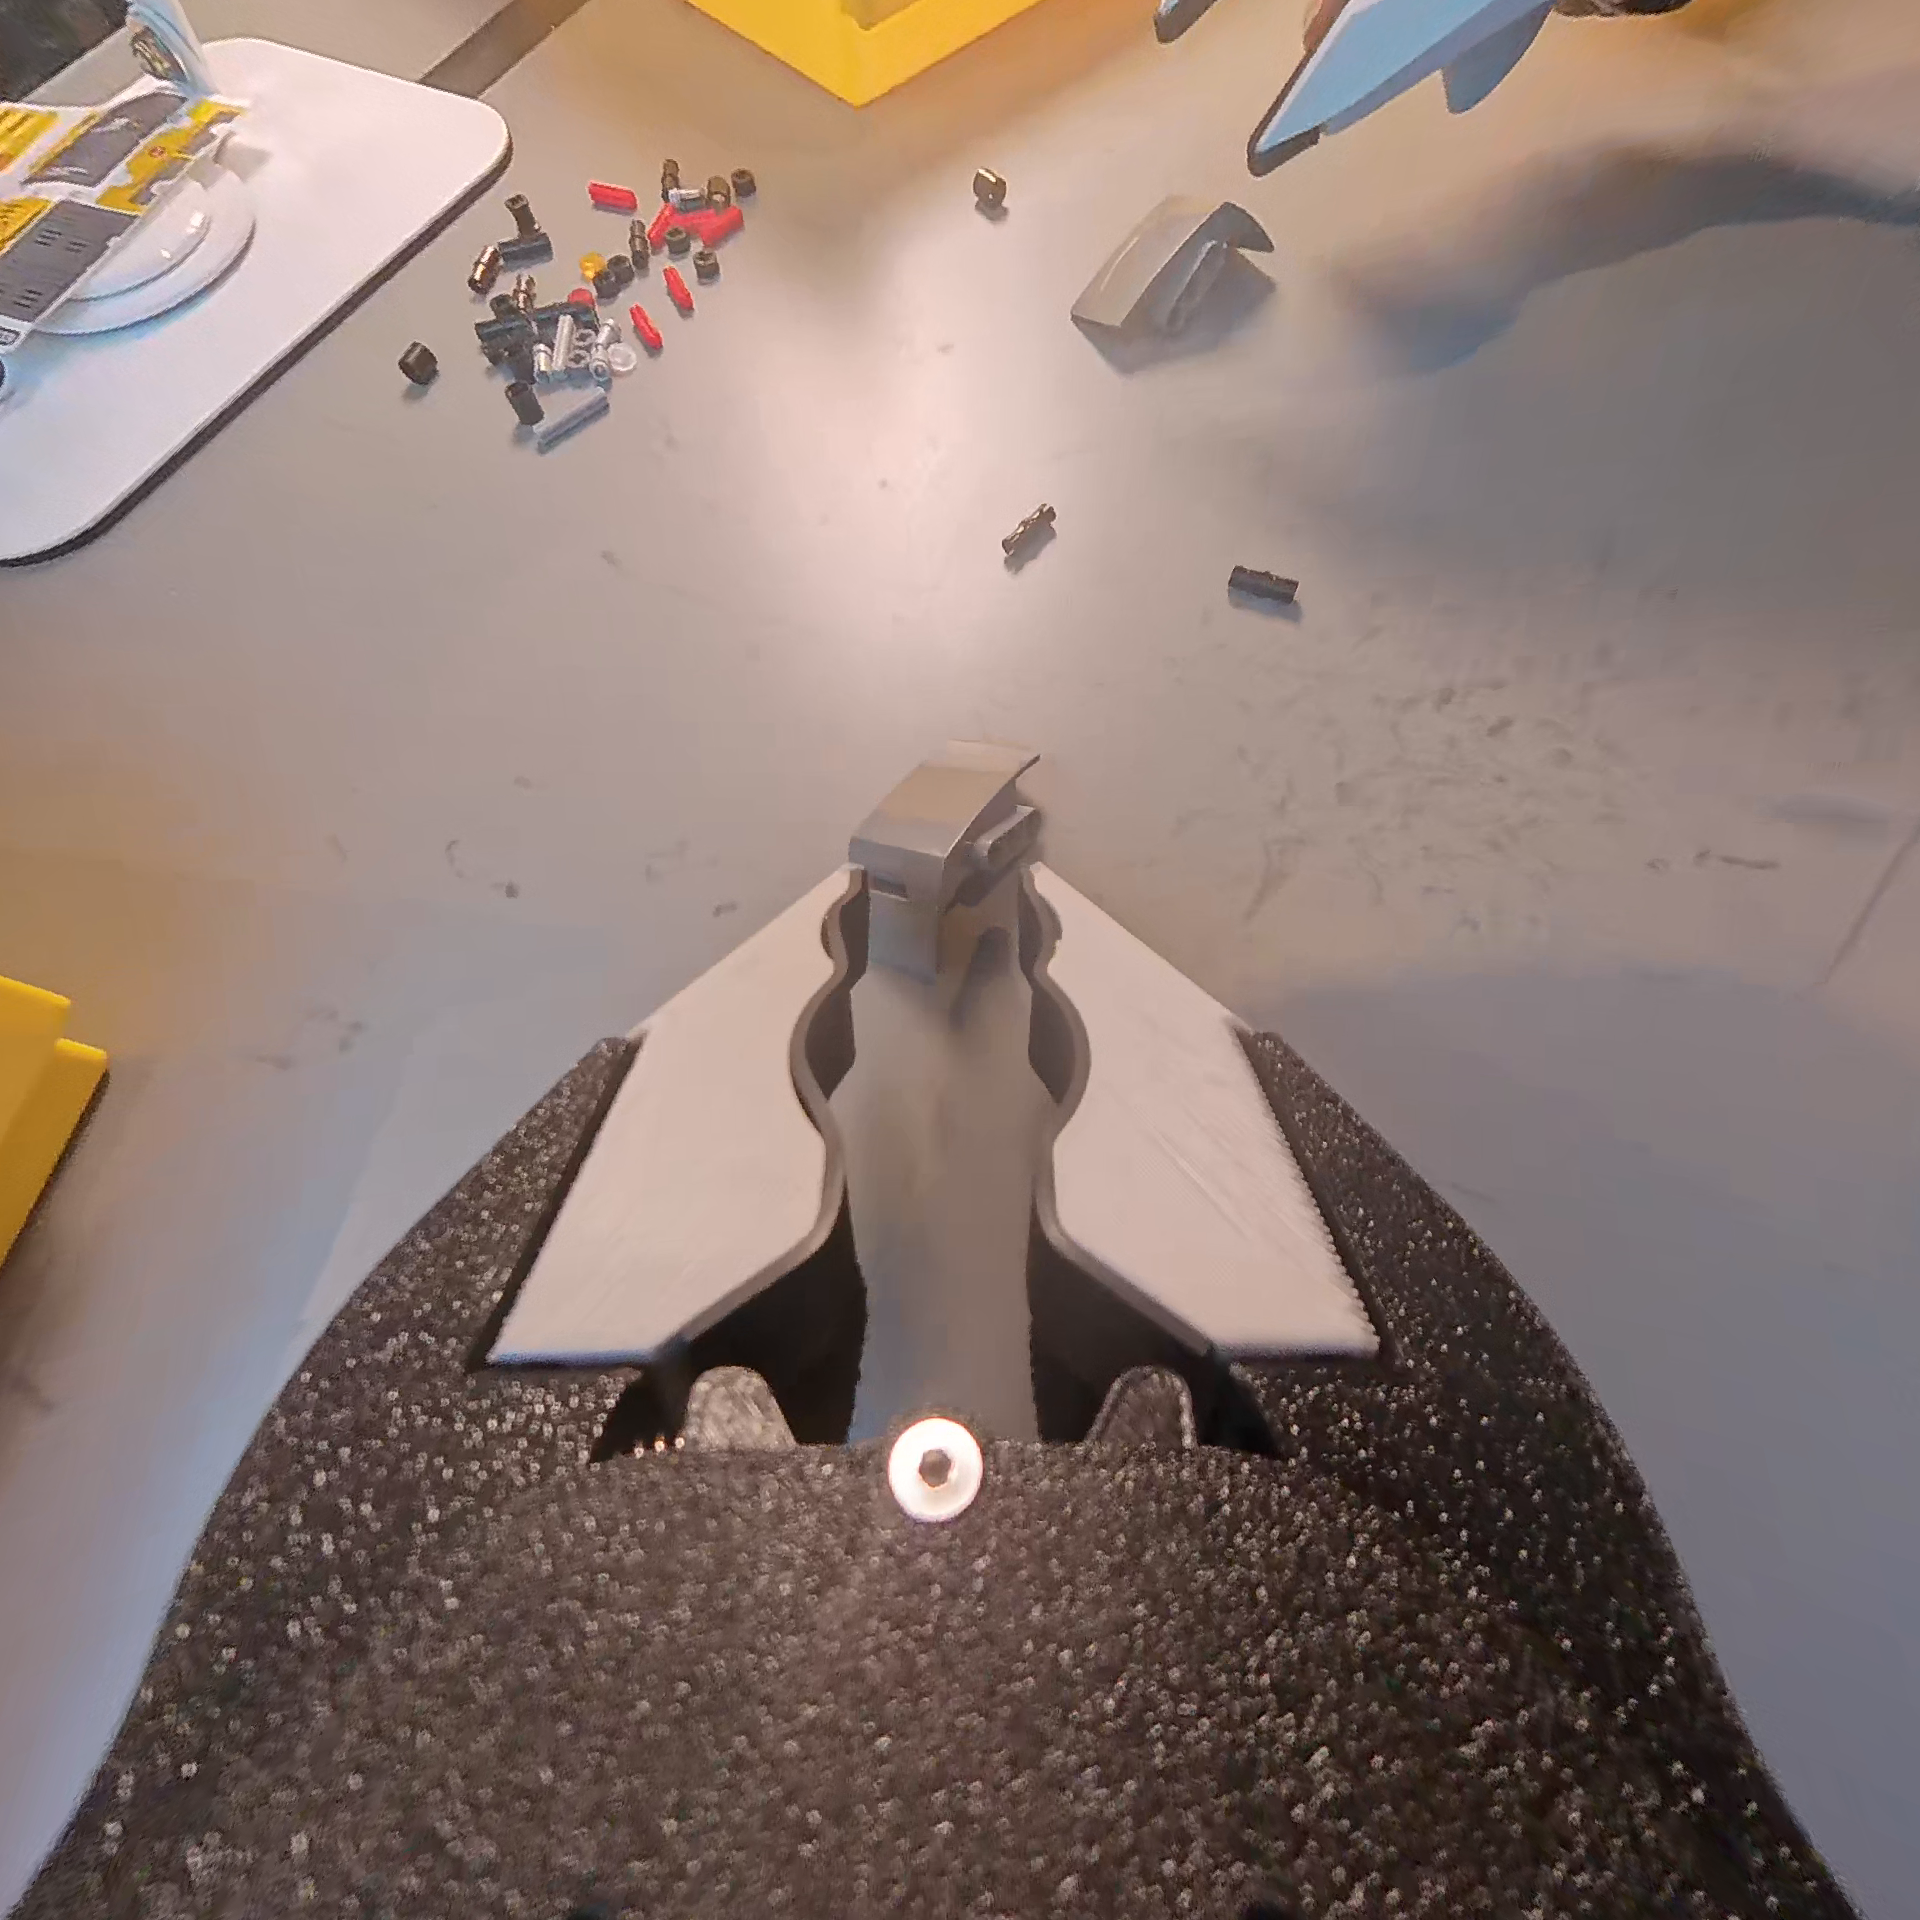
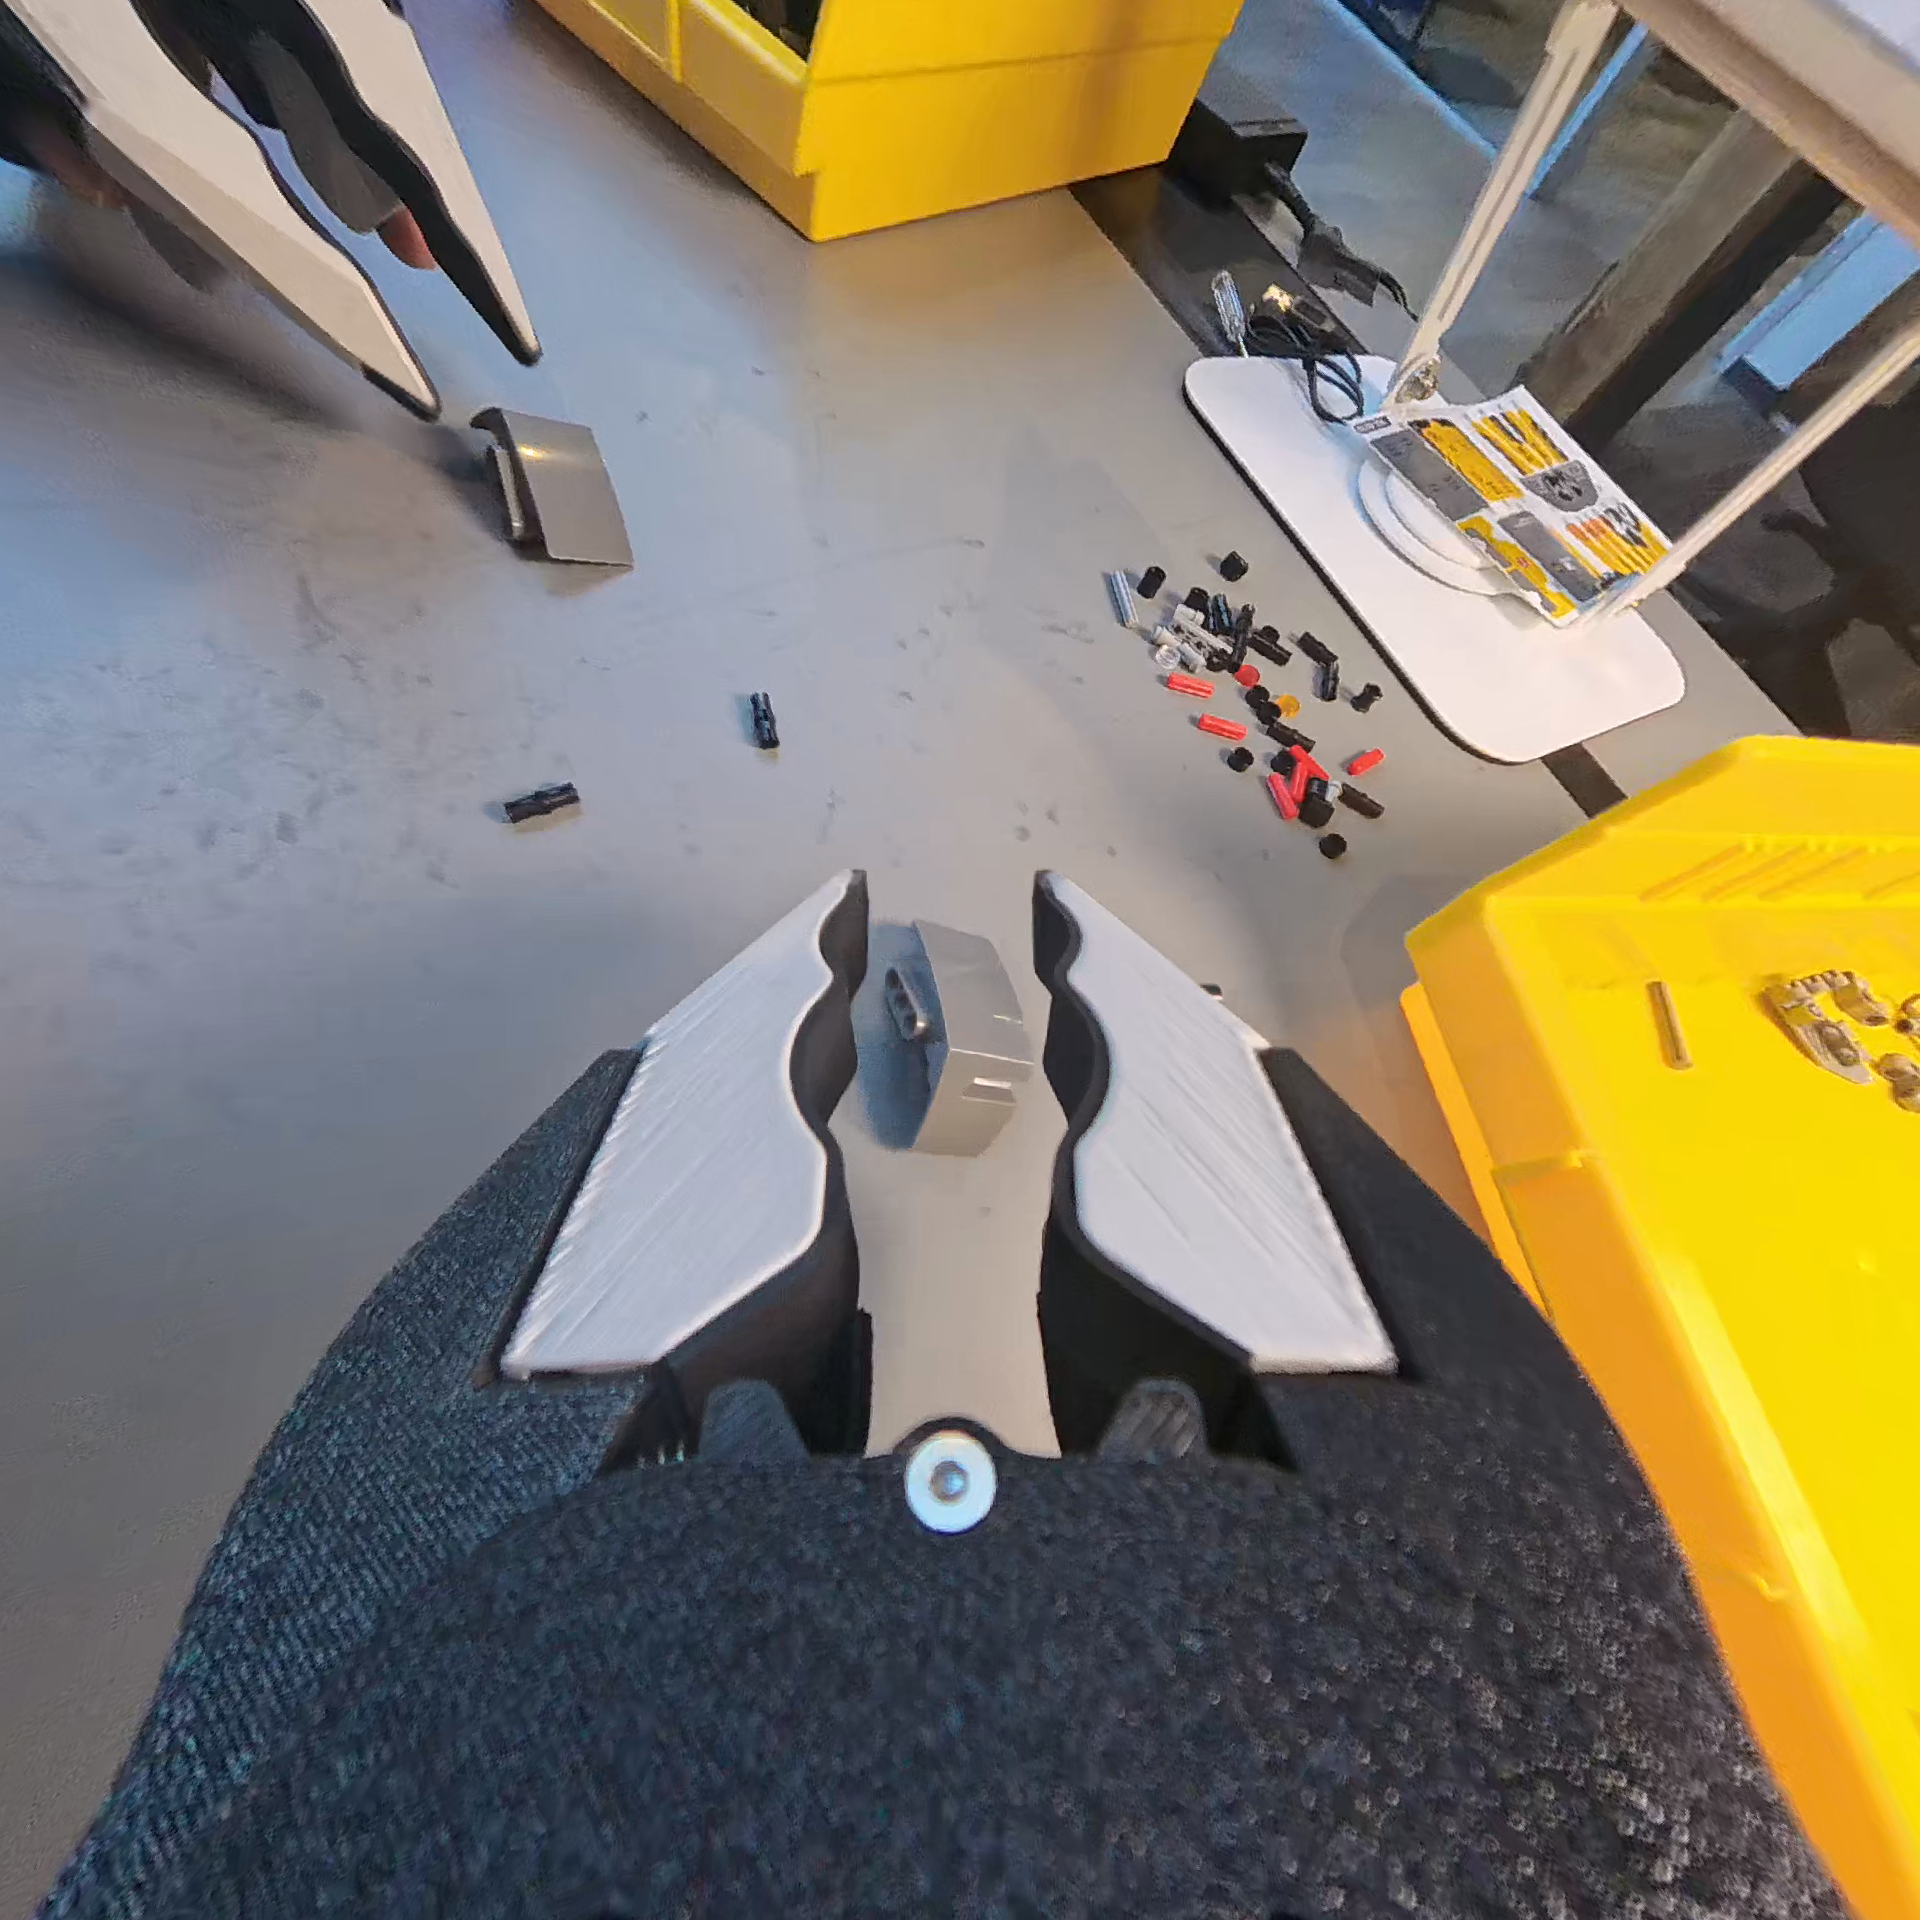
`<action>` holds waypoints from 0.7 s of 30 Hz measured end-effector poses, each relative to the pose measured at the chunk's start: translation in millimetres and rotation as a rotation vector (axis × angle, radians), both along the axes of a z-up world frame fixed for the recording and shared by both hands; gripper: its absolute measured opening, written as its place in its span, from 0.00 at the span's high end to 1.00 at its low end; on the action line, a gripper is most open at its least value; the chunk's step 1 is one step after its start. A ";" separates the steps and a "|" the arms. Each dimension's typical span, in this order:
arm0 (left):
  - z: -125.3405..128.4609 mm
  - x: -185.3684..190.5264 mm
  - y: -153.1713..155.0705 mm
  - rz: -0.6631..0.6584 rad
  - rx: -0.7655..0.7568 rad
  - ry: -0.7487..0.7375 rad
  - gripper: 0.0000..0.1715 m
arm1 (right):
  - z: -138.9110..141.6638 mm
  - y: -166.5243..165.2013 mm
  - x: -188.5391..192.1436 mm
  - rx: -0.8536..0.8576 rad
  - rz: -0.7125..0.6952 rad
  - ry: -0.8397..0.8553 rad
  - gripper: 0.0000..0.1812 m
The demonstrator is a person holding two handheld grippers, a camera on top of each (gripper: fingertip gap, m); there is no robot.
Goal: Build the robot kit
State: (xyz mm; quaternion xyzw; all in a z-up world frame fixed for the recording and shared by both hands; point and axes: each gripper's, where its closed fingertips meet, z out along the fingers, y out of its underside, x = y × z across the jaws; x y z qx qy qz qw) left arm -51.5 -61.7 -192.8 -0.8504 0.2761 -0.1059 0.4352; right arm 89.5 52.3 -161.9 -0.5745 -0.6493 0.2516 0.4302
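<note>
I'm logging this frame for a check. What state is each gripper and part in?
Left gripper: open, tips at a grey panel.
Left grey panel: lying down, not lifted.
Right gripper: open, fingers either side of a second panel.
Right grey panel: lying loose, not gripped.
Small parts: scattered in a loose pile.
Two black pins: lying on their sides, apart.

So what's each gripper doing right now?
Left gripper: tips flank a grey curved panel; whether it grips cannot be told.
Right gripper: open, over a second grey panel.
</note>
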 end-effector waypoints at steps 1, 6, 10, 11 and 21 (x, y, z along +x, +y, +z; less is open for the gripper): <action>-1.2 1.0 -0.2 -0.004 0.000 0.009 0.84 | 1.3 -3.6 -1.9 0.001 0.013 0.007 0.83; -10.6 0.7 5.7 0.009 -0.004 0.079 0.88 | 4.9 -26.9 -14.9 -0.028 0.095 0.040 0.83; -5.0 -0.7 14.0 0.049 0.002 0.063 0.96 | 0.7 -48.9 -27.1 -0.040 0.168 0.039 0.83; 3.0 3.3 14.9 0.050 0.009 -0.020 0.96 | 0.5 -54.9 -30.3 -0.040 0.188 0.044 0.83; 85.9 50.2 -0.5 -0.109 -0.159 -1.157 0.96 | 46.5 -112.5 -64.1 -0.149 0.325 0.308 0.83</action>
